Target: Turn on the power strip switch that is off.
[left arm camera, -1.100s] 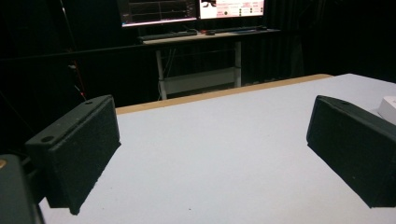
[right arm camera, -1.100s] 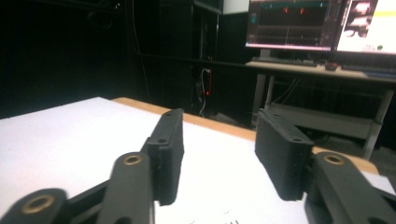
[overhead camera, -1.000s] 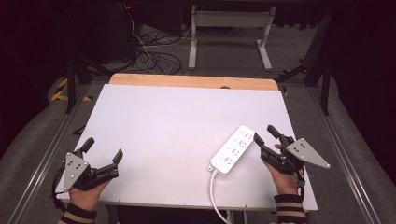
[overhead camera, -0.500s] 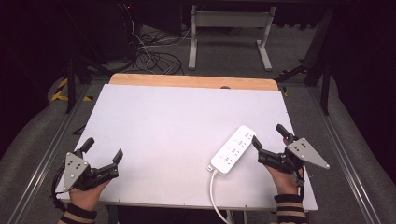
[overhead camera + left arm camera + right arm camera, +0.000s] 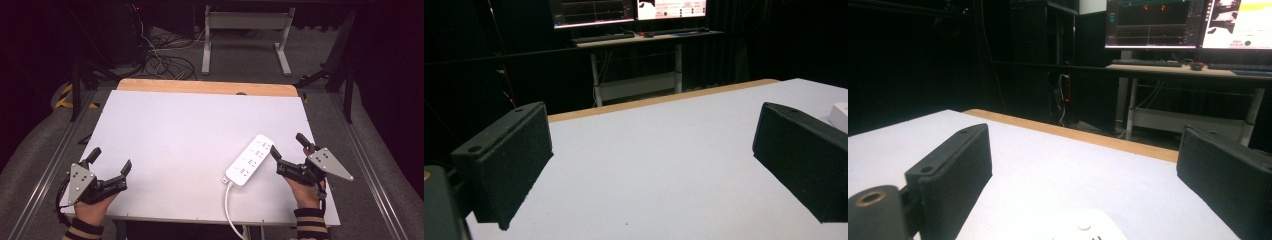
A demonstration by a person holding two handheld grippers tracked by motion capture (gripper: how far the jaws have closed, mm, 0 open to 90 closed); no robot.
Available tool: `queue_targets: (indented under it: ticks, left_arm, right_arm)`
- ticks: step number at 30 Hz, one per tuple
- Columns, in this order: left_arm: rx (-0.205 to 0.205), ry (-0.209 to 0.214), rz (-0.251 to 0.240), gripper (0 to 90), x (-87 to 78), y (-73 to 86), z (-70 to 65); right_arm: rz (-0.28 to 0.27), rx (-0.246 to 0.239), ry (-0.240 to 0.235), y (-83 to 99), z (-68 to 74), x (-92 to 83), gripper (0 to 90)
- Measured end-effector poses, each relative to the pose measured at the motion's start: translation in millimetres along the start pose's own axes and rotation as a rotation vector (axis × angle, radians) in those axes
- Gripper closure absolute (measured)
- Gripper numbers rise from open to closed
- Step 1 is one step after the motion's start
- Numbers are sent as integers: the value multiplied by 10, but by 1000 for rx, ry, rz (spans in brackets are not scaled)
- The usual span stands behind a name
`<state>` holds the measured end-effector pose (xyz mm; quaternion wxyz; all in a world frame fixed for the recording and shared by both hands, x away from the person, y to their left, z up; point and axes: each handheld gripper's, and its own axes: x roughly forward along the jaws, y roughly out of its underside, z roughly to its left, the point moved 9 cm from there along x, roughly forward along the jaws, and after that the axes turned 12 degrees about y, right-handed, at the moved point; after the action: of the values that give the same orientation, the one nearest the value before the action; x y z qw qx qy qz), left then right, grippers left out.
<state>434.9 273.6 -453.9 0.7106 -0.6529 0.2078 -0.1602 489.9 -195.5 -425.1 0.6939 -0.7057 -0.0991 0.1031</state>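
Power strip [image 5: 250, 160] just left of right claw [image 5: 288, 147]; both claws released, left claw [image 5: 110, 158] well apart.

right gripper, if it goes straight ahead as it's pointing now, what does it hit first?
Probably the white power strip. The right gripper is open and points up-left at the strip's near end, which shows low between its jaws in the right gripper view. Height above it is unclear, so it might pass just over.

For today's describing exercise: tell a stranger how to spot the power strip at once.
Find the white table and look to its near right part. There, just left of the right tongs, lies the power strip: a white oblong with a cord trailing off the near edge.
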Motion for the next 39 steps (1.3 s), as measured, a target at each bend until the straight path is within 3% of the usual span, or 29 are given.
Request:
queue_targets:
  ticks: [13,24,39]
  left_arm:
    - [-17,5,-28,12,-20,-27,6]
    - [-16,20,-30,3,-15,-27,-9]
    - [-15,9,-19,4,-45,-10,9]
  right_arm:
    - [5,-4,1,8,3,8,83]
    - [15,-10,5,22,3,13,85]
    - [31,-14,0,59,26,55,93]
